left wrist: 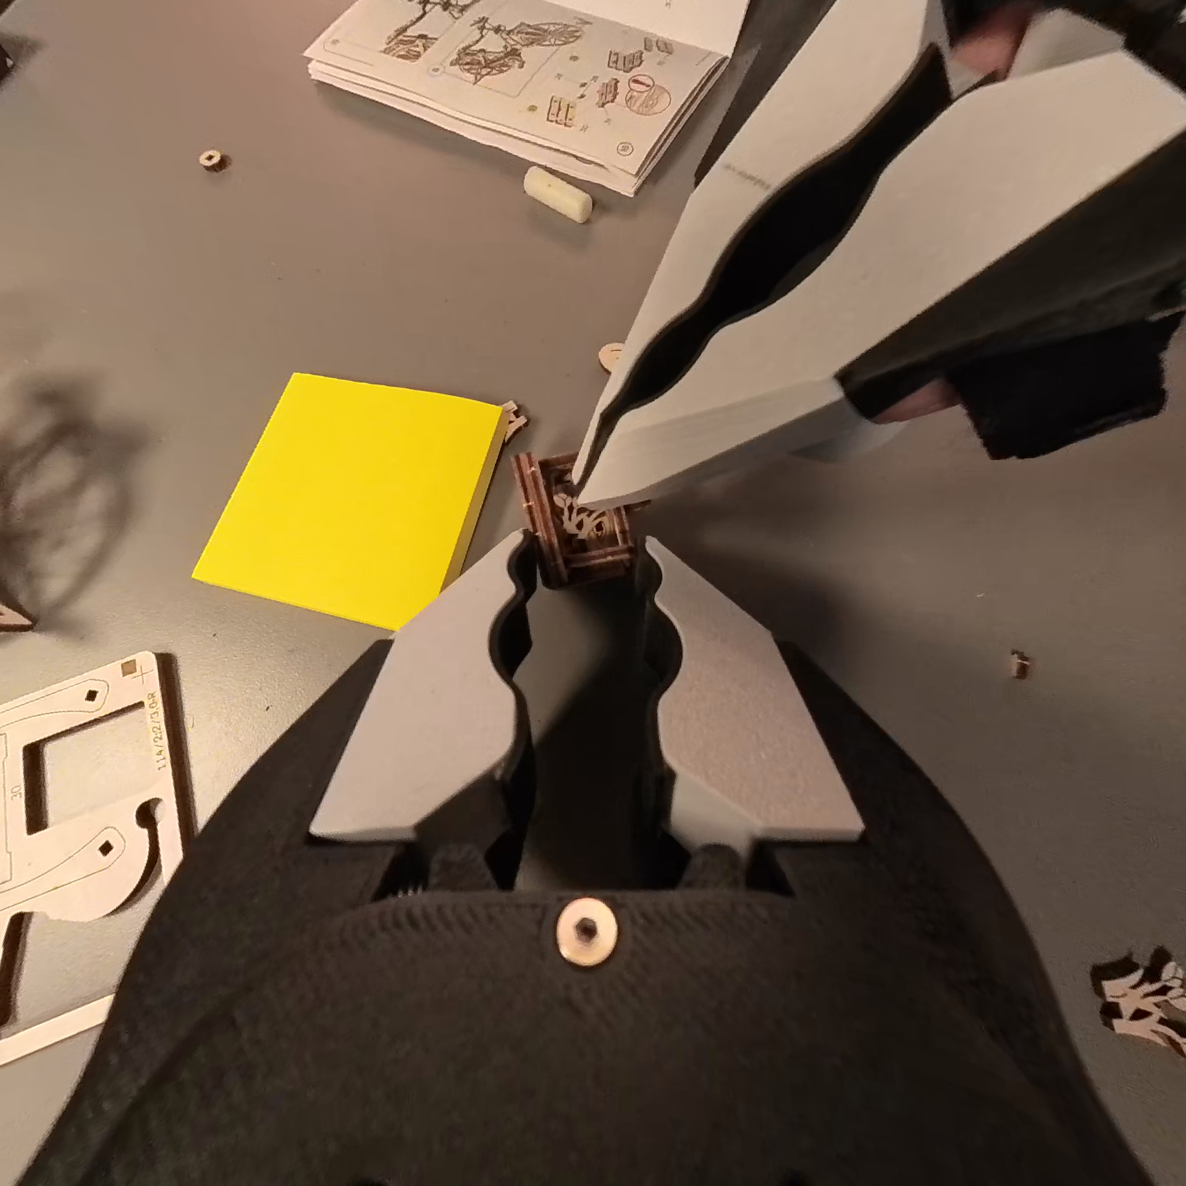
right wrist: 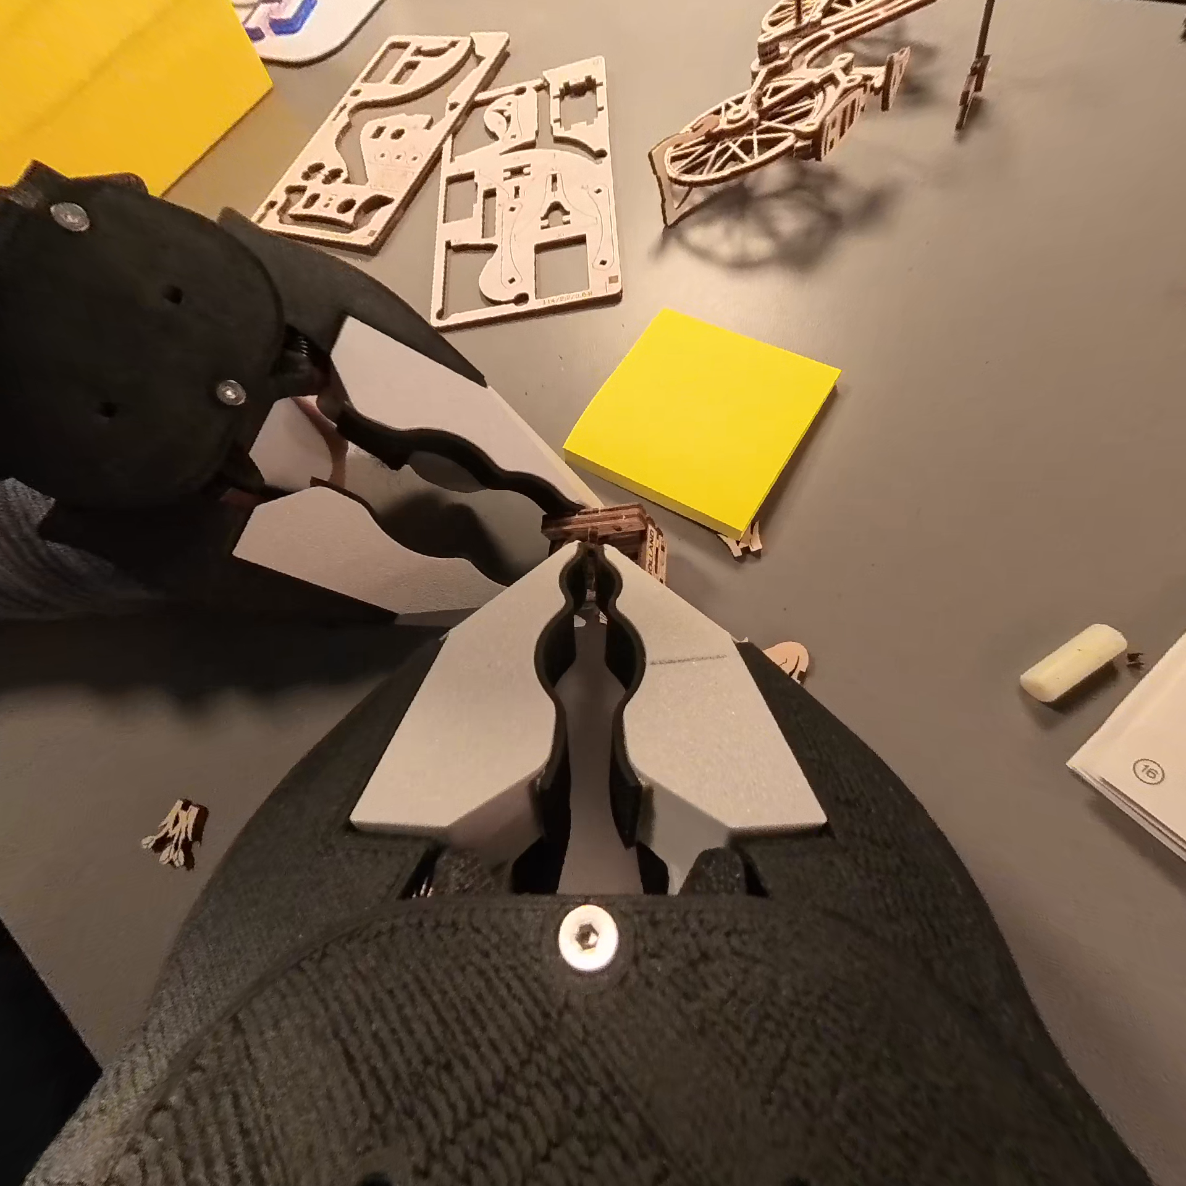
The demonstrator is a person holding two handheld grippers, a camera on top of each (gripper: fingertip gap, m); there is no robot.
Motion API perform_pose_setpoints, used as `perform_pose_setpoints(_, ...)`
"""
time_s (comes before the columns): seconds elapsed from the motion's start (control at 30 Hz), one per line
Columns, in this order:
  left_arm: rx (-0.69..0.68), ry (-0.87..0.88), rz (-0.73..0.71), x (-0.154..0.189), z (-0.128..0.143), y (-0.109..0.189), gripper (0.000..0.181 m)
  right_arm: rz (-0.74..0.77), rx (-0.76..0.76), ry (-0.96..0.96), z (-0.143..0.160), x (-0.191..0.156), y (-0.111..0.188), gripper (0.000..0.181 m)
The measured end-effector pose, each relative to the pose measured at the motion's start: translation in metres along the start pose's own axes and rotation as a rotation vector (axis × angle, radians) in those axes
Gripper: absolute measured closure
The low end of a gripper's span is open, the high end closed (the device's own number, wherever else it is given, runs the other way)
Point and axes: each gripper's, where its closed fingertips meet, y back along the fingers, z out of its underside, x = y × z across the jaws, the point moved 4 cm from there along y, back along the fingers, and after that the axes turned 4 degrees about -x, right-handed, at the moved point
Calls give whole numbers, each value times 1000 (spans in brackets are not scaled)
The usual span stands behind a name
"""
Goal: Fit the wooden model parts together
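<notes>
My left hand-held gripper (left wrist: 587, 545) clamps the small wooden box assembly (left wrist: 577, 529) between its fingertips, low over the grey desk (left wrist: 321, 289), just right of the yellow sticky-note pad (left wrist: 350, 497). My right hand-held gripper (right wrist: 589, 550) is nearly closed, pinching a thin wooden part (right wrist: 592, 571) against the box's top. Punched-out wooden sheets (right wrist: 526, 192) and the built wheeled model (right wrist: 776, 109) lie farther off.

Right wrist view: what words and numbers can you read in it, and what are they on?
I do not copy writing out; here is where it stands.
Wooden parts sheet: tiny print along its near edge.
Wooden box: print down one side.
Booklet: a circled mark at the page corner.
Yellow pad: none.
</notes>
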Motion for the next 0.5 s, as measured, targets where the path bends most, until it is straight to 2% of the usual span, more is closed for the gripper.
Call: perform_pose_setpoints(0.5,-1,12,1,-1,0,0,152,40,0,42,0,-1,-3,181)
